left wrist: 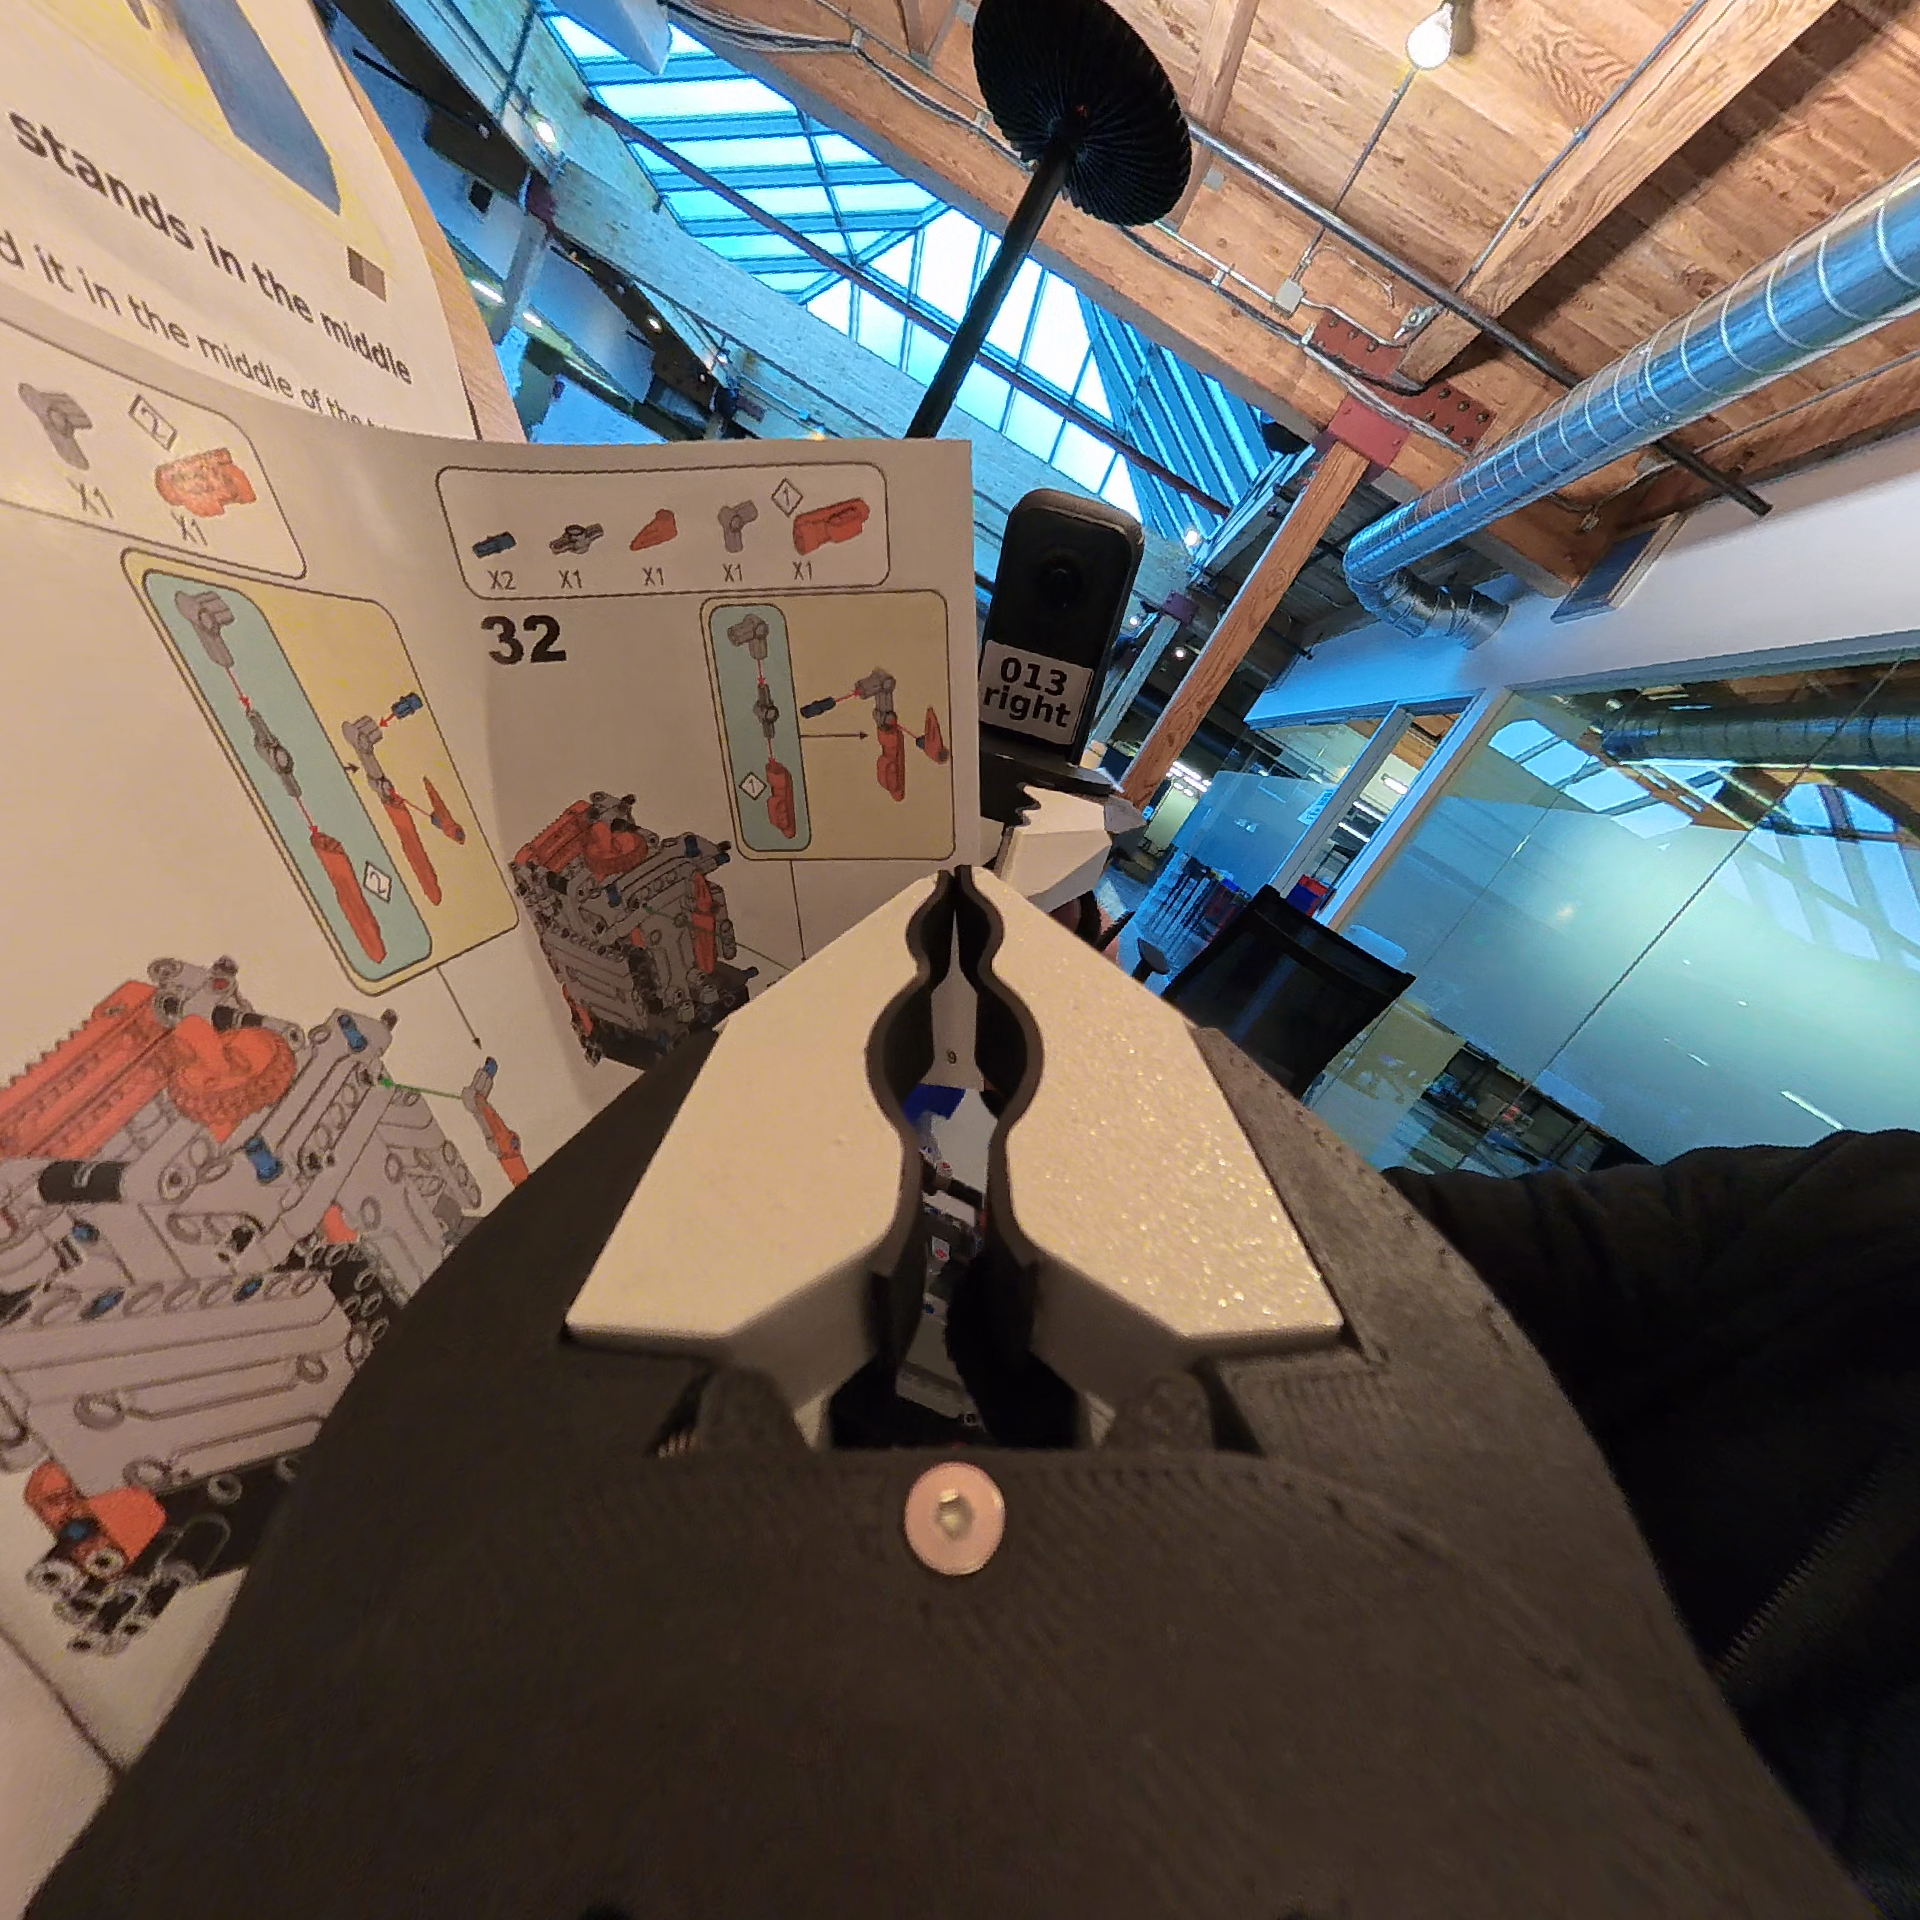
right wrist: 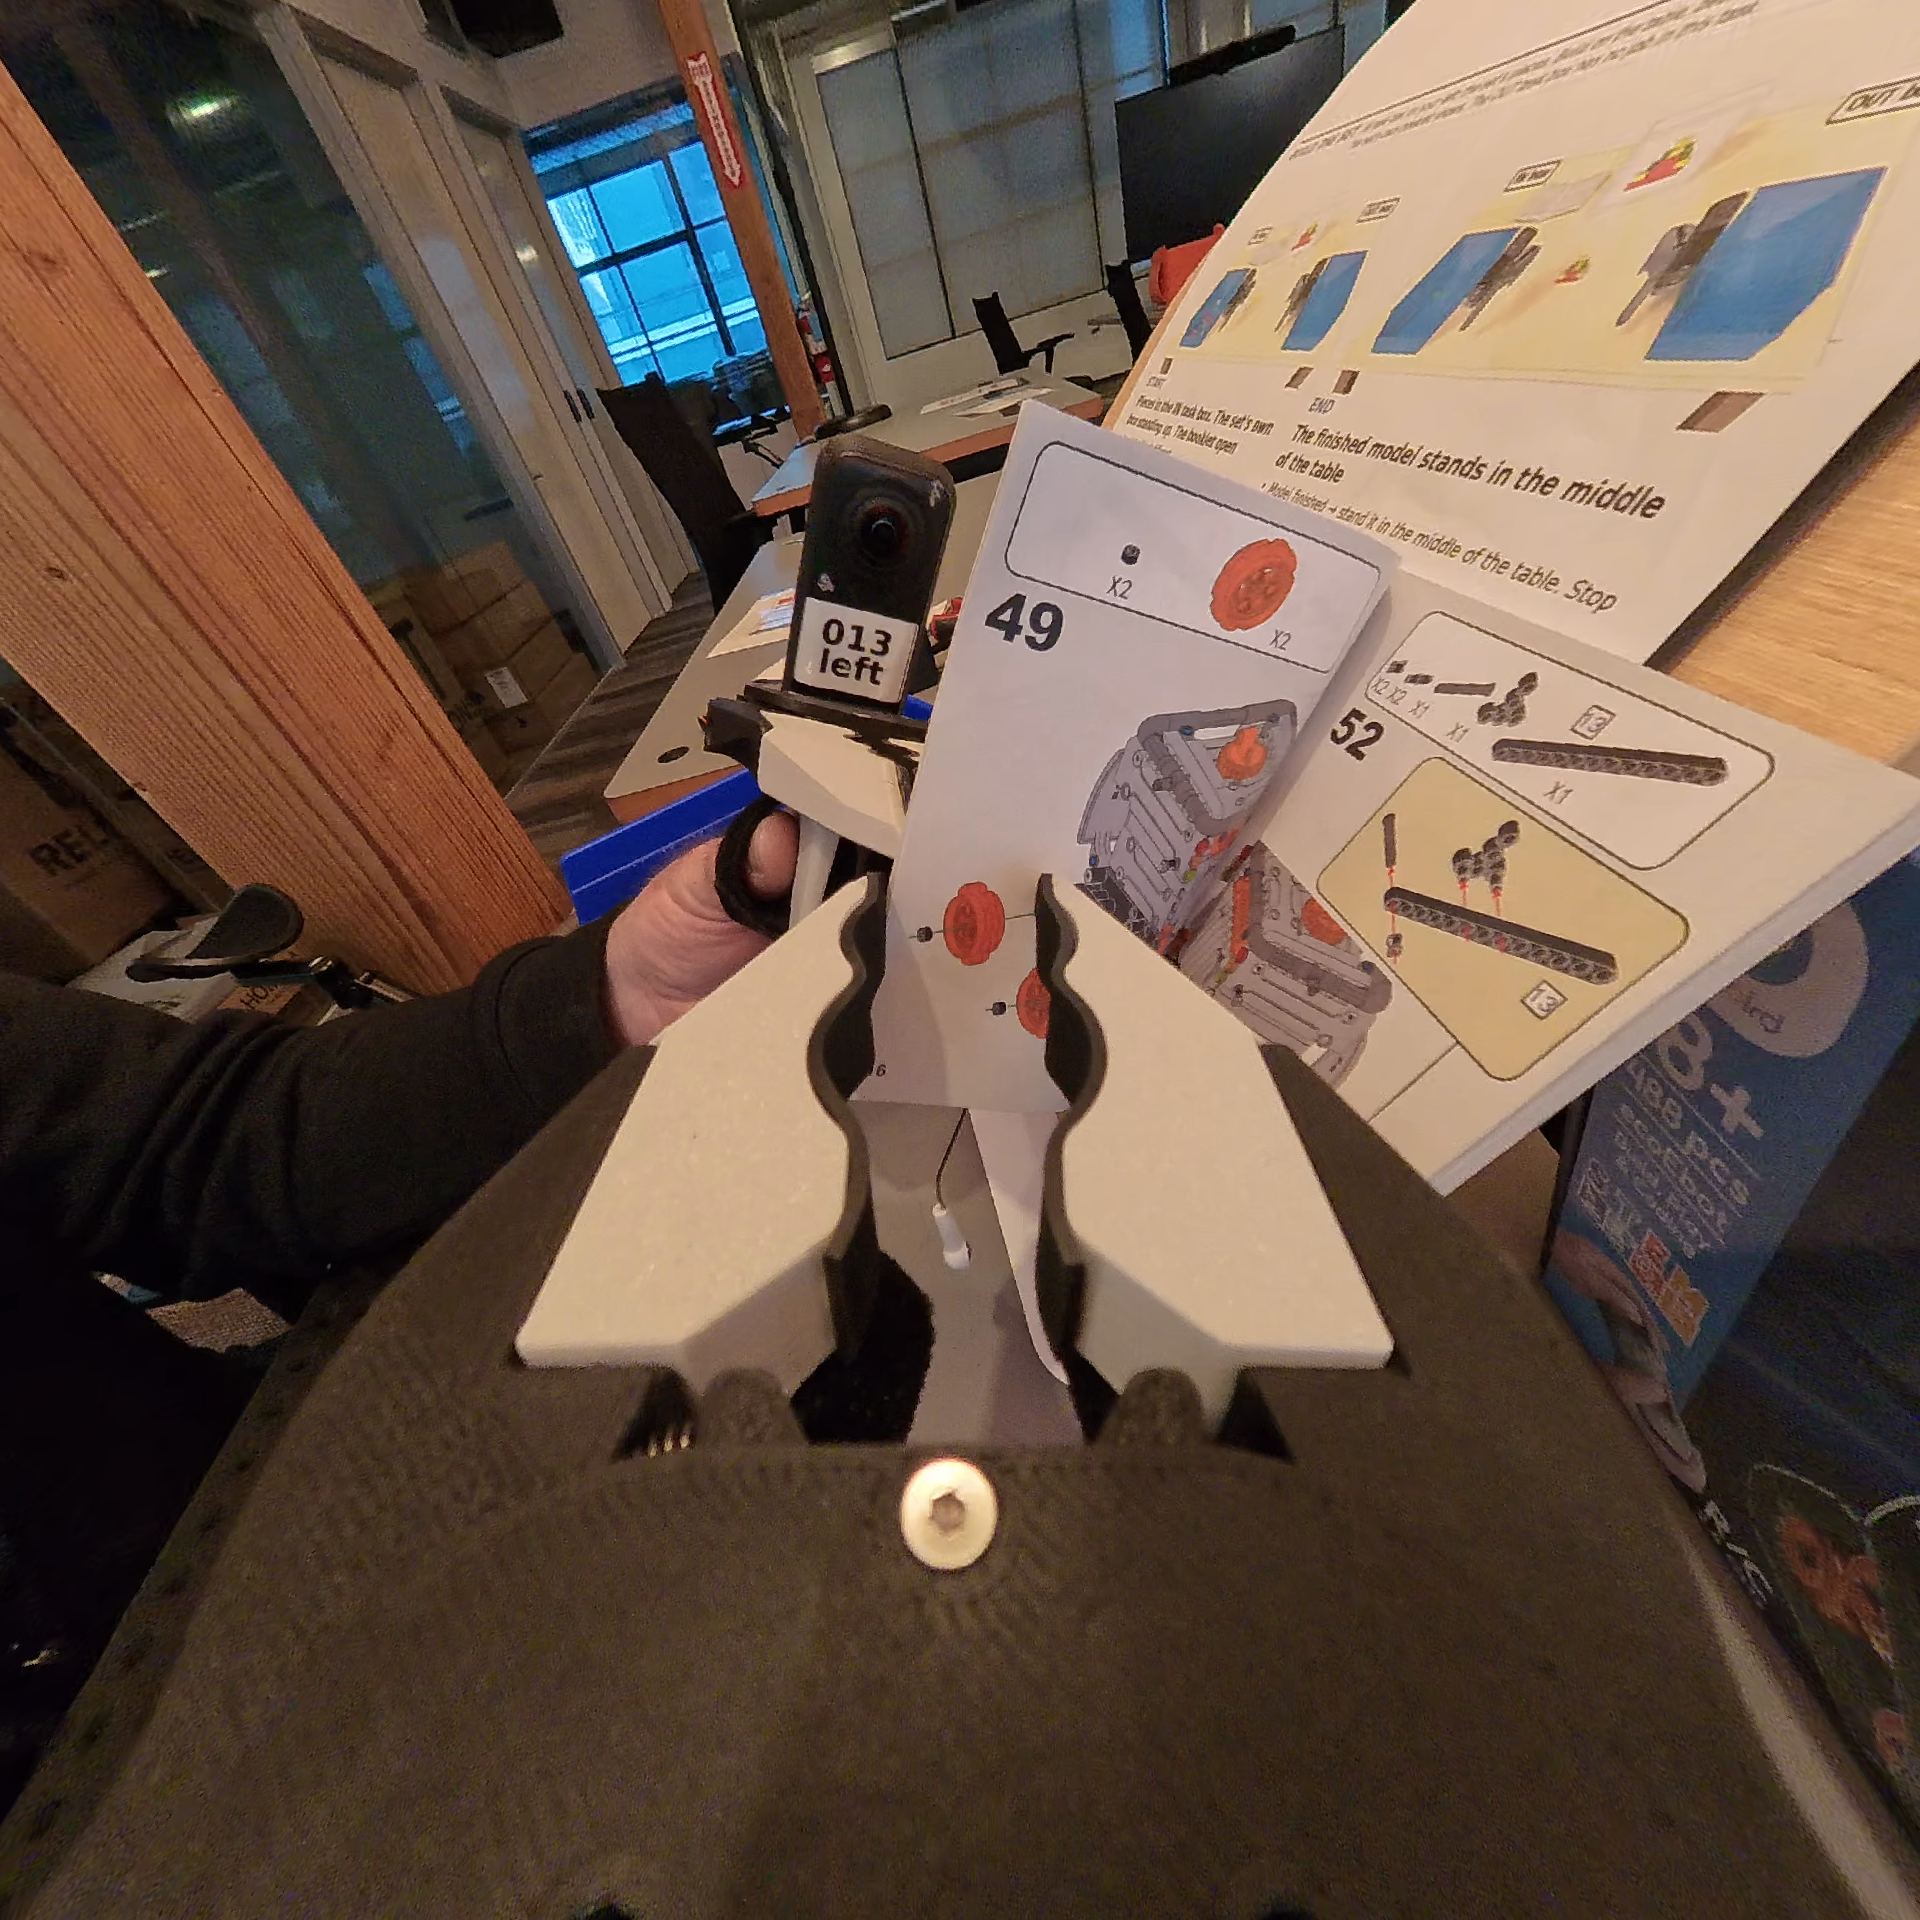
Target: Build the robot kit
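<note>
Beside booklet page edge | right gripper agape | left gripper pinched together

Left gripper, right gripper: matt black printed bodies, white faceted fingers with wavy black pads, one silver hex screw each. Labelled black camera atop. Black sleeve.

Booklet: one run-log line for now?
white paper instruction booklet: open, one page lifted | left hand-held gripper: shut at page edge | right hand-held gripper: open, facing page
</note>
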Demonstrator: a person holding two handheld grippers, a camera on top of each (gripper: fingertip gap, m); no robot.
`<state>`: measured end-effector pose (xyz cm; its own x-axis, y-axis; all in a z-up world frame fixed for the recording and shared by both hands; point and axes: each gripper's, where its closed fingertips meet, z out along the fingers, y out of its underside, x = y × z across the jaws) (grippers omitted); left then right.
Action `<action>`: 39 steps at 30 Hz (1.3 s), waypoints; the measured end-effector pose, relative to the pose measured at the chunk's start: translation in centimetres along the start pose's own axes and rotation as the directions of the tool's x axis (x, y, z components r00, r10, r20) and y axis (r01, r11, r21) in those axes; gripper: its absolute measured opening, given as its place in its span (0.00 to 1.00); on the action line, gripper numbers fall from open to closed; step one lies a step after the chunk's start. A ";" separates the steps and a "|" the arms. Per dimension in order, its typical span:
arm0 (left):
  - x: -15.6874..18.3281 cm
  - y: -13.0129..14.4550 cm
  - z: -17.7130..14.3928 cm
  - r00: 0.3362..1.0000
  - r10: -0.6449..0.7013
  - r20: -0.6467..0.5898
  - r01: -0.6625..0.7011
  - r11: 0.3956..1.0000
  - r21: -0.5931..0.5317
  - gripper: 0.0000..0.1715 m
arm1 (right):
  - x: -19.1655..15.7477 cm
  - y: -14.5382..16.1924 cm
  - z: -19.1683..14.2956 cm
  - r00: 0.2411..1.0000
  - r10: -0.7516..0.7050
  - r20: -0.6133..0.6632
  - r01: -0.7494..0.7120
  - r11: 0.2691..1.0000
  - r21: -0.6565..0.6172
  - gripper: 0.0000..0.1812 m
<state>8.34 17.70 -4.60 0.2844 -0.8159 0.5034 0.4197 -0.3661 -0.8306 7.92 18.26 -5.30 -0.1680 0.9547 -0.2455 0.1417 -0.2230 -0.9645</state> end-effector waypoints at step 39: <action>-0.4 2.4 0.8 0.985 0.131 0.110 -0.107 0.974 -0.200 0.14 | -0.7 -0.8 -0.4 0.995 0.061 0.076 -0.067 0.995 0.079 0.00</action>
<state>9.90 17.51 -6.56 0.4296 -0.8028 0.4134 0.2061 -0.3586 -0.9105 8.27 17.83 -4.30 -0.2330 0.9216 -0.3104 0.0753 -0.3011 -0.9506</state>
